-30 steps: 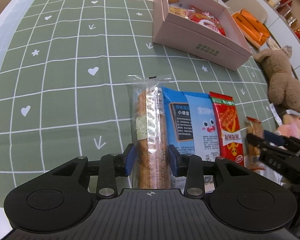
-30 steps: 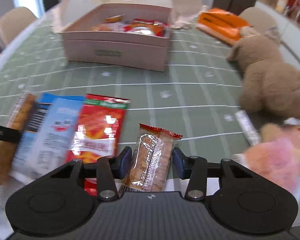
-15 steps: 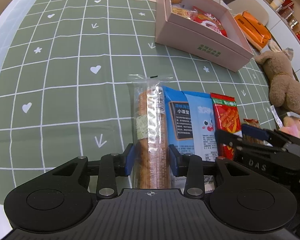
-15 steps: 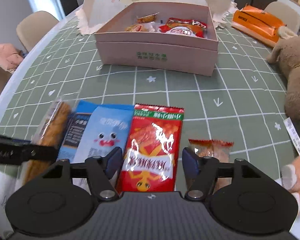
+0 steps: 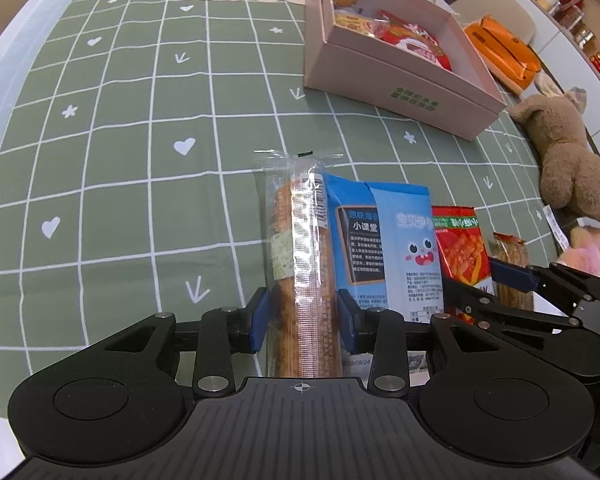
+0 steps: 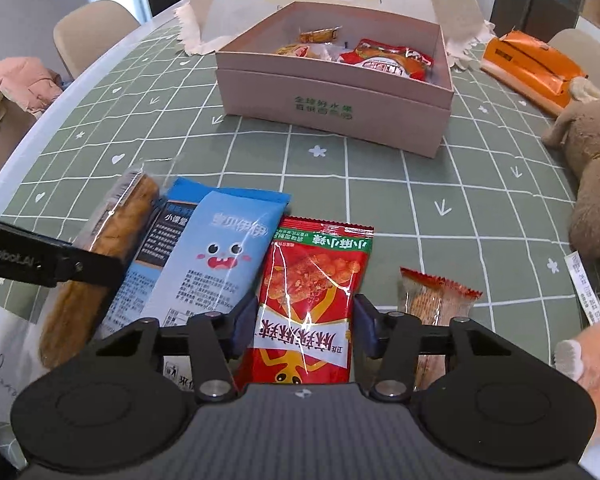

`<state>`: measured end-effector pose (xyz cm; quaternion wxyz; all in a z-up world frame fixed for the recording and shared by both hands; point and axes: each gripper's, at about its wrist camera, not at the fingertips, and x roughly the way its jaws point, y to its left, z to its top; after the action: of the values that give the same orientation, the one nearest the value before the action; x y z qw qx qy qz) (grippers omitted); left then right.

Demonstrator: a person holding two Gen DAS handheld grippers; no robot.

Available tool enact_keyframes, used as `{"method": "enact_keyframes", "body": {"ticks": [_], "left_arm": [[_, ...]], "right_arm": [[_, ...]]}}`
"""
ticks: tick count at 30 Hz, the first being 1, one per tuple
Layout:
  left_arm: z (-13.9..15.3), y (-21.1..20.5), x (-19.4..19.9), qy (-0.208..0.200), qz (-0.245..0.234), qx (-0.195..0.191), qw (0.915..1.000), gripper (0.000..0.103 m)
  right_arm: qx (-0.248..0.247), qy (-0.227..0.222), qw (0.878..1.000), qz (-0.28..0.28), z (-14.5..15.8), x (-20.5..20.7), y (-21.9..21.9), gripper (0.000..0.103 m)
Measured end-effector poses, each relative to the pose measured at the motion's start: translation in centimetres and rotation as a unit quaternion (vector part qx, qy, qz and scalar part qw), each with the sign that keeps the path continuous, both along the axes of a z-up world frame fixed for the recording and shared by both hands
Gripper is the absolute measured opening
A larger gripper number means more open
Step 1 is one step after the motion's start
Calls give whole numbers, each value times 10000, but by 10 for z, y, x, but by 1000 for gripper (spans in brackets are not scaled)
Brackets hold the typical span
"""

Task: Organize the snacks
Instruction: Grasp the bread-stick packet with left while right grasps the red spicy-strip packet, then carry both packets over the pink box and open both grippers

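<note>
The left tongs gripped the long biscuit pack; the right tongs were closing around the red snack packet, best pinched squarely mid-width.

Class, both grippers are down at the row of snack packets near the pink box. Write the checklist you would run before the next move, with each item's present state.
1. Long clear-wrapped pastry between the left gripper pads: ok.
2. Left grip firm: cannot tell.
3. Red packet between the right gripper jaws, now closing: ok.
4. Blue packet clear of the right jaws: not ok, it touches.
5. Pink box open with room: ok.
</note>
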<state>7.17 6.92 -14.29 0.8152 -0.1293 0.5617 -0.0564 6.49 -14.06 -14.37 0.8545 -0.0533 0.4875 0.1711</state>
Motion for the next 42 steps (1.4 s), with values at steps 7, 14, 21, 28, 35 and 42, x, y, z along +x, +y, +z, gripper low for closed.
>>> {"method": "enact_keyframes", "body": {"ticks": [7, 14, 21, 28, 35, 42], "left_arm": [[-1, -2, -3, -152, -25, 52, 9999, 40], [1, -8, -10, -342, -17, 266, 9991, 34], [83, 16, -19, -1386, 166, -455, 9892, 32], [206, 8, 37, -2941, -53, -823, 9522, 33], [204, -18, 144, -2886, 47, -1365, 9477, 33], [163, 3, 150, -2639, 211, -1547, 9518, 33]], "right_arm": [[68, 53, 9999, -83, 5, -4, -3, 48], [333, -242, 9991, -91, 36, -9, -9, 47], [603, -830, 9946, -129, 92, -9, -35, 47], [788, -1189, 9892, -342, 128, -4, -58, 47], [854, -1280, 9850, -777, 133, -2, -75, 47], [654, -1114, 9845, -1183, 123, -1, -97, 47]]}}
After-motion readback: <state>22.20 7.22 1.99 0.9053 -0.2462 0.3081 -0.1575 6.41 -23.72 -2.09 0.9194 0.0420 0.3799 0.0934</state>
